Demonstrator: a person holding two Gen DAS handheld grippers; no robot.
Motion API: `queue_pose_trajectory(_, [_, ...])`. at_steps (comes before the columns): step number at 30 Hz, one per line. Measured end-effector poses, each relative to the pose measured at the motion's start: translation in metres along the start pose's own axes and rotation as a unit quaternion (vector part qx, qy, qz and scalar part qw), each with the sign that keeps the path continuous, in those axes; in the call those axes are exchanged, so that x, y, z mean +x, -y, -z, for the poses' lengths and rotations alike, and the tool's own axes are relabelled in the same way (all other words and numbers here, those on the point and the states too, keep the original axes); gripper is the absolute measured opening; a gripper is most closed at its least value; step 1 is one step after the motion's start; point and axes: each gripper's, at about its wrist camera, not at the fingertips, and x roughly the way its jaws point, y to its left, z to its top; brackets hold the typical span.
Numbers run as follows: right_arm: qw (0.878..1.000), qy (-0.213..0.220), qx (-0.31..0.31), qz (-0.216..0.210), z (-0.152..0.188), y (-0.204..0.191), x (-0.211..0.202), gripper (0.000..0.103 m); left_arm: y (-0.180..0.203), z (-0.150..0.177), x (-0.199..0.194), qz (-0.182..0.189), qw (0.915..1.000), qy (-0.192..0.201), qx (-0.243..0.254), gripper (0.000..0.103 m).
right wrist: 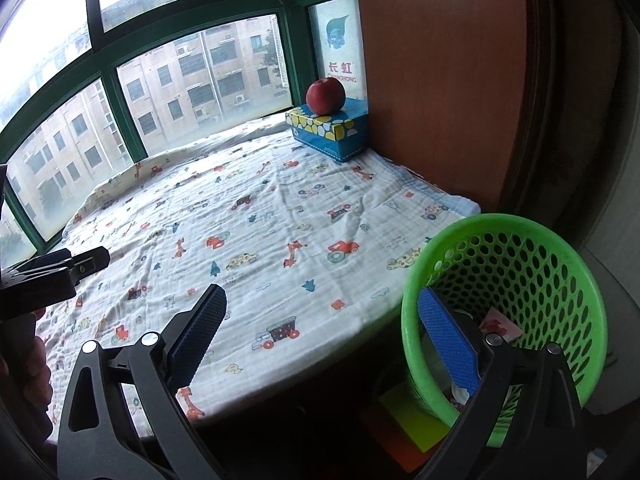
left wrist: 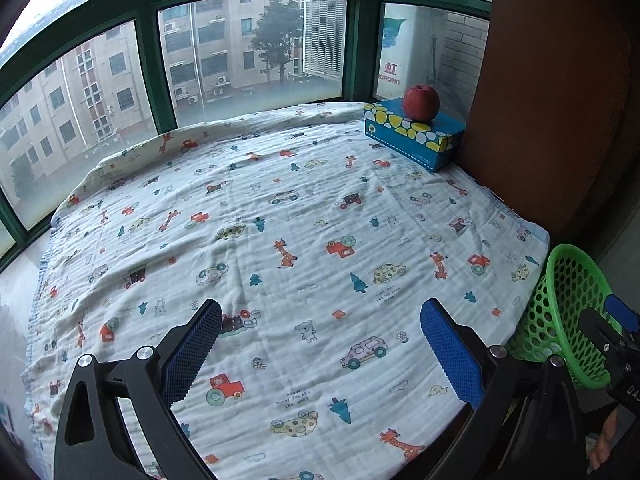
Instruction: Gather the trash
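Right claw (right wrist: 322, 330) spread wide, nothing between the pads; its right finger (right wrist: 448, 344) sits in front of the green basket's (right wrist: 560, 280) mouth at lower right. Trash (right wrist: 500, 326) lies inside the basket: a small printed wrapper and pale scraps, partly hidden. Left claw (left wrist: 320, 344) released too, empty, over the patterned blanket (left wrist: 280, 220). Blanket bare across the middle. Apple (left wrist: 421, 103) on tissue box (left wrist: 412, 136) at upper right, by the window (left wrist: 248, 52). Basket stands just beside the blanket's right edge.
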Motion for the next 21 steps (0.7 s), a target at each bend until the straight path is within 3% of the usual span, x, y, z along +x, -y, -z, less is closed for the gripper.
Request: queue_pose_trajectory(21, [1.000,0.008,0.008,0.023,0.004,0.004,-0.010,0.096,0.010,-0.001,-0.005,-0.005,0.9999,0.011,0.011,0.096])
